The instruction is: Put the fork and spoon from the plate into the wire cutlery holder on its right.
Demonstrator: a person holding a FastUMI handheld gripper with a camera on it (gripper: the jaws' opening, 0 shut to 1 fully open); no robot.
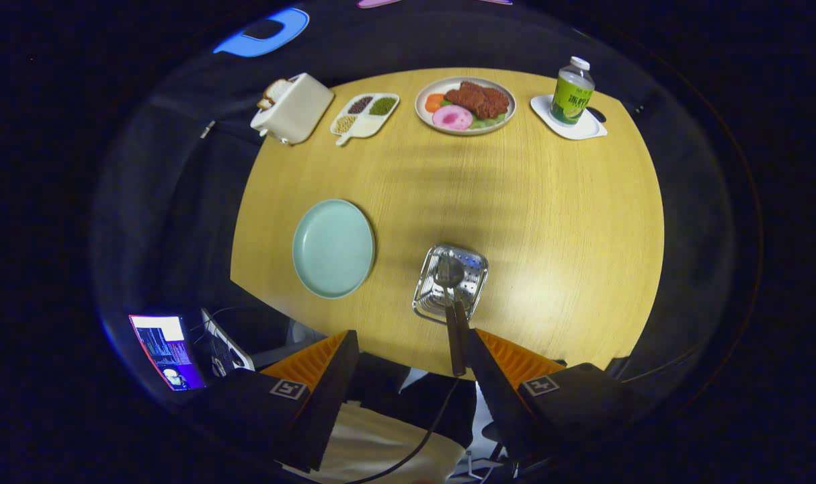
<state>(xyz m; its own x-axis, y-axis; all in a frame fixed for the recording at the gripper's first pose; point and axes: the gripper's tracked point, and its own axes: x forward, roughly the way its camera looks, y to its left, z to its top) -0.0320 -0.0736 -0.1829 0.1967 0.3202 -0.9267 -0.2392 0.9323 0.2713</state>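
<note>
The wire cutlery holder stands near the table's front edge, just ahead of my fingers. The fork and the spoon lie inside it, heads down. Their dark handles stick out toward me and end close beside my right finger. To the holder's left sits the pale green plate, with nothing on it. My gripper is open wide, above and short of the holder, and nothing is pressed between its fingers.
Along the far edge of the round wooden table stand a toaster with bread, a divided dish of beans, a plate of food and a bottle on a white coaster. A lit screen is below the table, left.
</note>
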